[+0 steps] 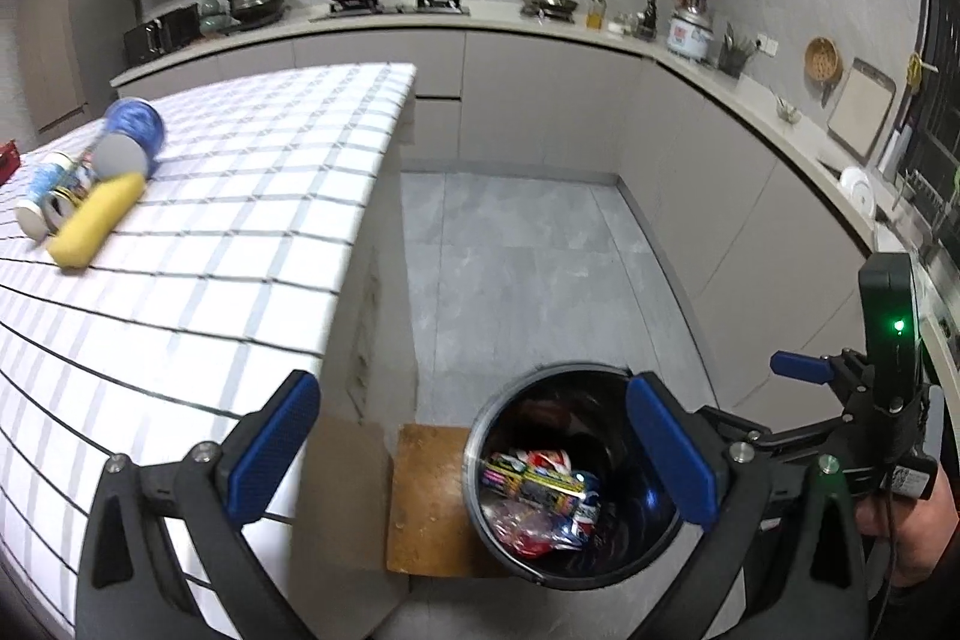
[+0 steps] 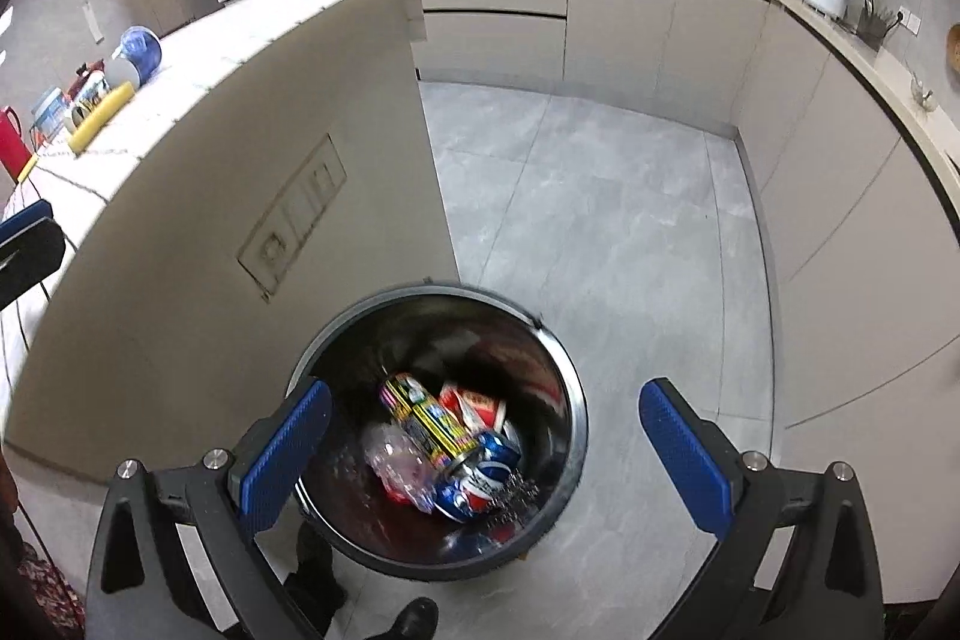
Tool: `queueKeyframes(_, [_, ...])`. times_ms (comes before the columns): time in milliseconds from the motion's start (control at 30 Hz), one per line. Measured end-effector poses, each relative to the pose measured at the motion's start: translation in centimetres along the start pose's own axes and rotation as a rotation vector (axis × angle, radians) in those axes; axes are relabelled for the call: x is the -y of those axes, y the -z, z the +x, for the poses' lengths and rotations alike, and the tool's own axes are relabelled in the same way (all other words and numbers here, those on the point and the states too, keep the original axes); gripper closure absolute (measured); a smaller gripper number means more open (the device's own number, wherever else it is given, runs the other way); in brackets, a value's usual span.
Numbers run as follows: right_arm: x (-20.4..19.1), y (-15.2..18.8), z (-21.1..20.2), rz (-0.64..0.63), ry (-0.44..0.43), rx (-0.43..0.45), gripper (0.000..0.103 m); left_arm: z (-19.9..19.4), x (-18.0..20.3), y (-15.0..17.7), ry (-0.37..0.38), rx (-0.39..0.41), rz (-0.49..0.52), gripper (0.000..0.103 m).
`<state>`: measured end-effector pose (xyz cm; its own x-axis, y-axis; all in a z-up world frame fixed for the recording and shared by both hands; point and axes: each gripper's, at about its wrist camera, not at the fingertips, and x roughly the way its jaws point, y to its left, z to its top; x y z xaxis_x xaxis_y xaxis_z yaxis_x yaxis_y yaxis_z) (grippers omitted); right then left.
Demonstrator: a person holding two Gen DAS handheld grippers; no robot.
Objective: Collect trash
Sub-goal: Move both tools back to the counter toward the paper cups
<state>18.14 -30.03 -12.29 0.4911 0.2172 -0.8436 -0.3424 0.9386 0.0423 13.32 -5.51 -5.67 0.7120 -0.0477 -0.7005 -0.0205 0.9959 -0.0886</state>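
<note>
One black bin (image 2: 561,403) sits on the floor below and ahead of the right gripper (image 2: 486,451), its round mouth facing up; inside lie one crushed blue can (image 2: 480,478), one striped wrapper (image 2: 429,421) angled toward the gripper, one red-and-white packet (image 2: 477,409) and some clear plastic; the left gripper (image 1: 474,451) hangs over the edge of the checked table (image 1: 240,232), its yellow bottle (image 1: 96,220) far ahead to its left, long axis slanting away; both grippers tilt downward, jaws spread wide and empty

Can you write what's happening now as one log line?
left gripper: open, empty | right gripper: open, empty, above bin | bin: holds cans, wrappers | table: trash remains
</note>
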Motion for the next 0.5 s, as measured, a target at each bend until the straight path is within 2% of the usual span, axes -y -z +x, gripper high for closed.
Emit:
queueKeyframes(200, [-3.1,-3.2,-0.8,-0.012,-0.018,0.036,0.0,-1.7,-4.5,-0.8,-0.057,0.037,-0.044,0.0])
queueKeyframes(500, [-11.2,-7.9,-0.8,-0.063,-0.03,0.078,0.0,-3.6,-13.0,-1.2,-0.123,0.079,-0.119,0.0])
